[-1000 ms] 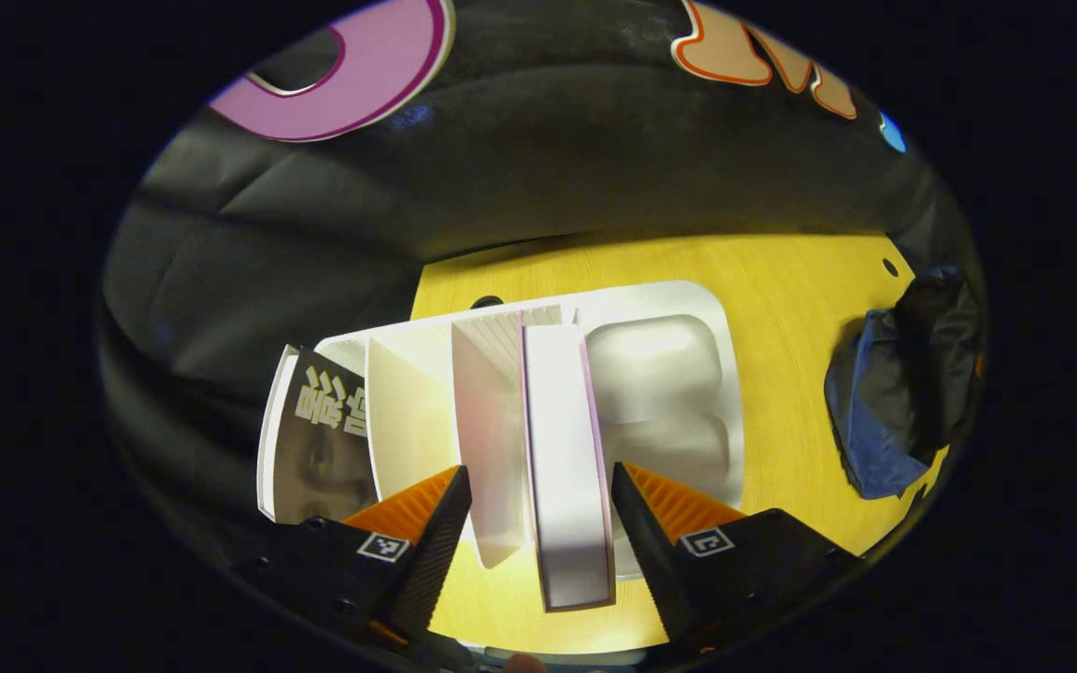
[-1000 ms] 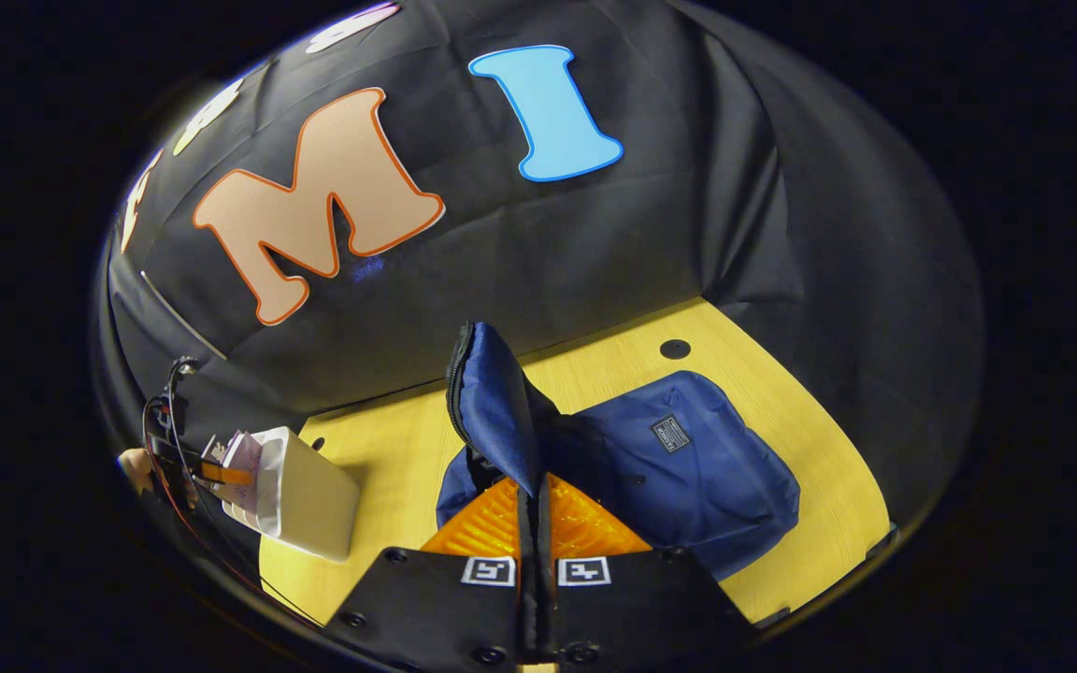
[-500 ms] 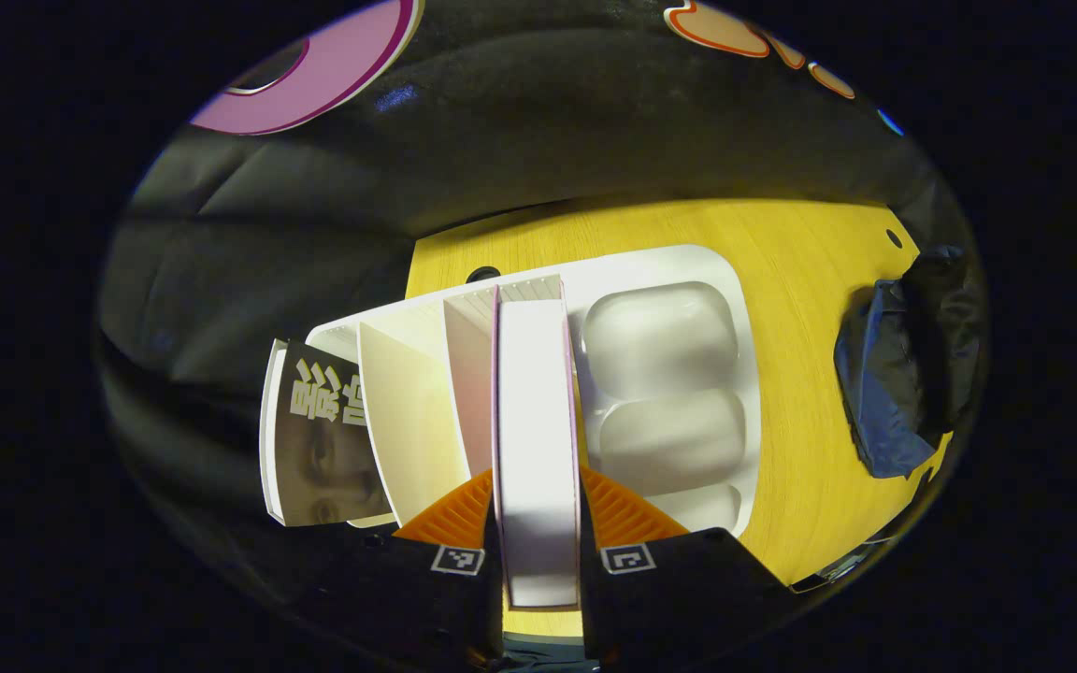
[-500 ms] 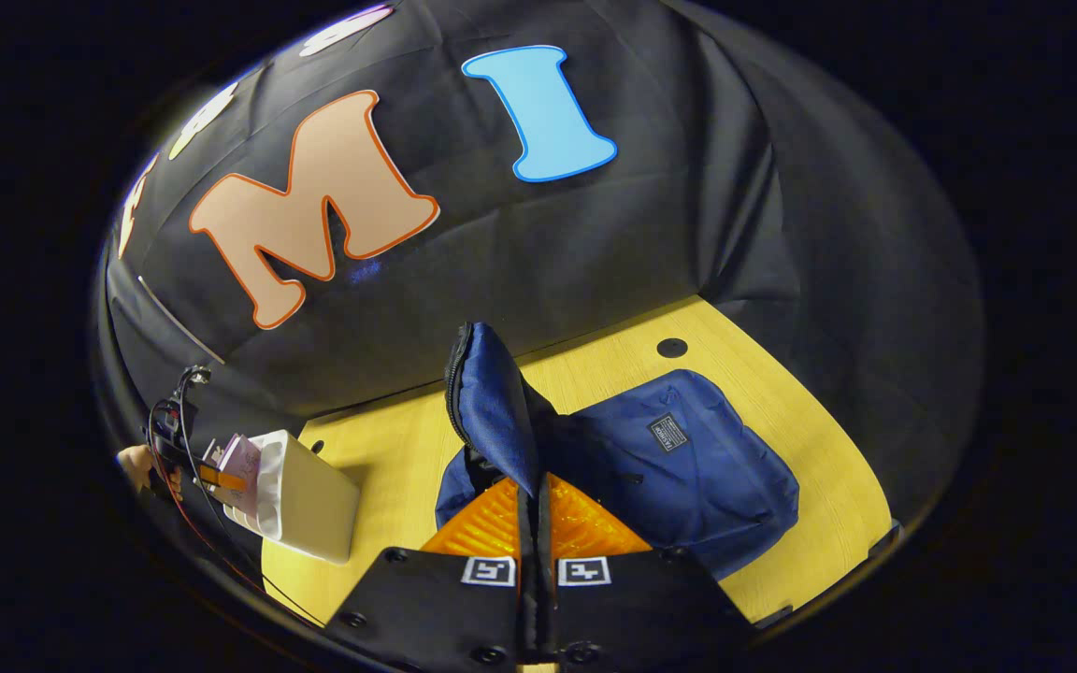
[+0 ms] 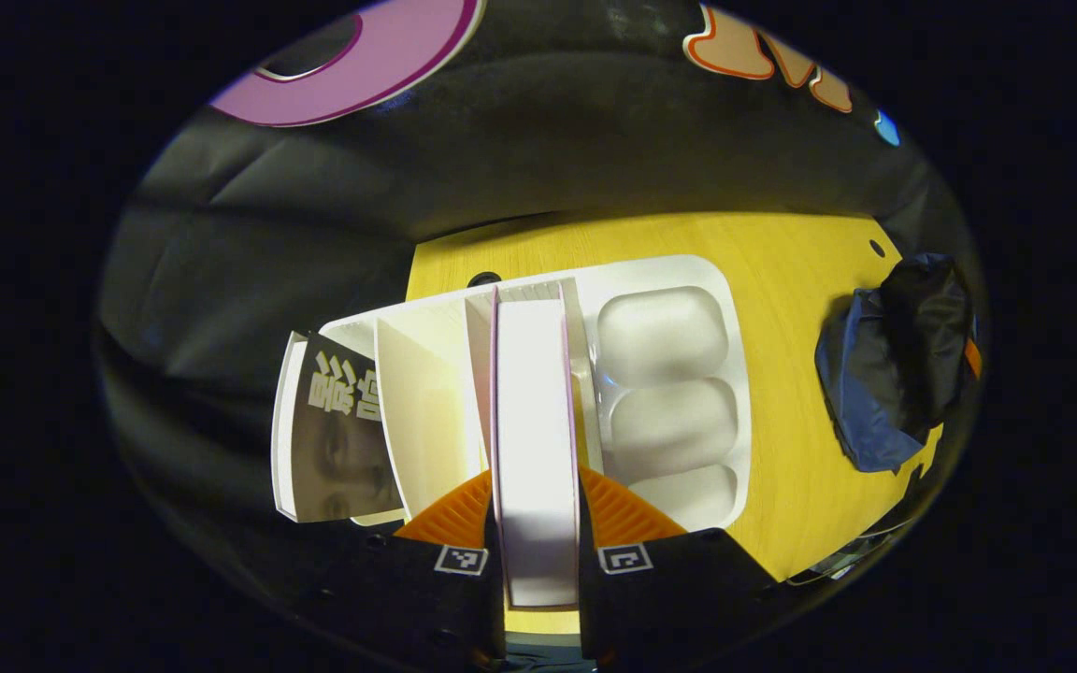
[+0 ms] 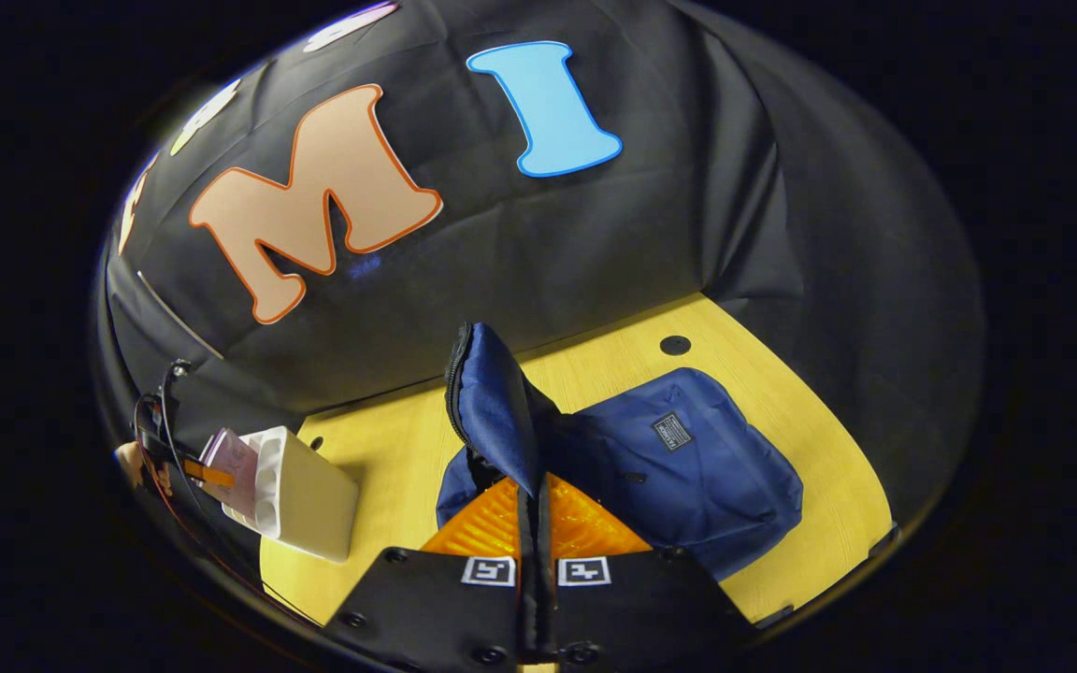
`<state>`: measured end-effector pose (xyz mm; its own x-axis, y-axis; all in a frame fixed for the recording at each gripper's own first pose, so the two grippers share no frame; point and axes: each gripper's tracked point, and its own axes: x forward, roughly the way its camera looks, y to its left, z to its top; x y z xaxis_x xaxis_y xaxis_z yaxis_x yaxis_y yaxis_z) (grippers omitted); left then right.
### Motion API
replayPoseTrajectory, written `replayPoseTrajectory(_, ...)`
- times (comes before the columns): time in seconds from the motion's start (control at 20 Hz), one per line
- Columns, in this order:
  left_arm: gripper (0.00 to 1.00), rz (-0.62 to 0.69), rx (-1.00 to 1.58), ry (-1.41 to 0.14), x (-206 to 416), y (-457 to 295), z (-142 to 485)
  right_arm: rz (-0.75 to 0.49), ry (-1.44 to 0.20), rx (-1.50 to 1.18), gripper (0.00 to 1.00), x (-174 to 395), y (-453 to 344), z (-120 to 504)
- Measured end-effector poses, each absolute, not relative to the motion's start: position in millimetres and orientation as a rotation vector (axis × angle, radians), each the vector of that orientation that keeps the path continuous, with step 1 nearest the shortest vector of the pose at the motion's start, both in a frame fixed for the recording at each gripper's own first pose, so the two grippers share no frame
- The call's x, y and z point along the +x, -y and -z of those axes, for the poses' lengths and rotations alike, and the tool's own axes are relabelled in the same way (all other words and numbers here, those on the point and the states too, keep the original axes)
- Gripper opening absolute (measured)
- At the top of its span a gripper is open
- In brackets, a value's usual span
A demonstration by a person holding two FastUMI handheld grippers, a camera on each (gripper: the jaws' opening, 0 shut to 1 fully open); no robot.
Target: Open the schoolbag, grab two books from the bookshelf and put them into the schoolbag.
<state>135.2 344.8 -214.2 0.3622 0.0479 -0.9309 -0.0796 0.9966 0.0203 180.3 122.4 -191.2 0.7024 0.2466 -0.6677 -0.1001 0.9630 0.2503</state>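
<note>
Your left gripper (image 5: 538,542) is clamped on a book (image 5: 535,439), both fingers pressing its pink-edged covers, with the pale page edges facing the camera. The book stands upright in a slot of the white bookshelf (image 5: 716,308), which rests on the yellow table (image 5: 800,374). To the right of the book, the shelf has three shallow rounded trays in a row. To its left are white dividers, and beyond them a second book (image 5: 337,439) leans in the end slot; its dark cover carries large pale characters above a printed photograph, too distorted to read with confidence. Farther right on the table lies the blue schoolbag (image 5: 875,393).

Your right gripper (image 6: 537,523) is pressed together on the schoolbag's flap (image 6: 494,421), holding it lifted upright with the zipper edge along its left side. Behind it the bag's body lies flat on the table; a small dark label (image 6: 672,432) is sewn on its front, its writing too small to read. At the left, the bookshelf shows with the pink book and the left gripper beside it.
</note>
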Motion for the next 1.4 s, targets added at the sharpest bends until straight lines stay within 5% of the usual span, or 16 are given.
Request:
replayPoseTrajectory(0.55, 0.31, -0.05, -0.104, -1.001, 123, -375, 108, -0.203, -0.774, 0.19, 0.04, 181, -123, 189)
replayPoseTrajectory(0.65, 0.25, -0.048, -0.117, -0.968, 120, -378, 88, -0.204, -0.775, 0.189, 0.02, 182, -124, 187)
replayPoseTrajectory(0.75, 0.31, -0.059, -0.109, -0.937, 118, -387, 69, -0.206, -0.777, 0.188, 0.04, 182, -124, 188)
replayPoseTrajectory(0.85, 0.25, -0.068, -0.125, -0.904, 116, -394, 50, -0.206, -0.778, 0.19, 0.02, 182, -124, 188)
replayPoseTrajectory(1.4, 0.25, 0.046, -0.57, -0.766, 94, -346, 28, -0.206, -0.779, 0.187, 0.04, 182, -123, 188)
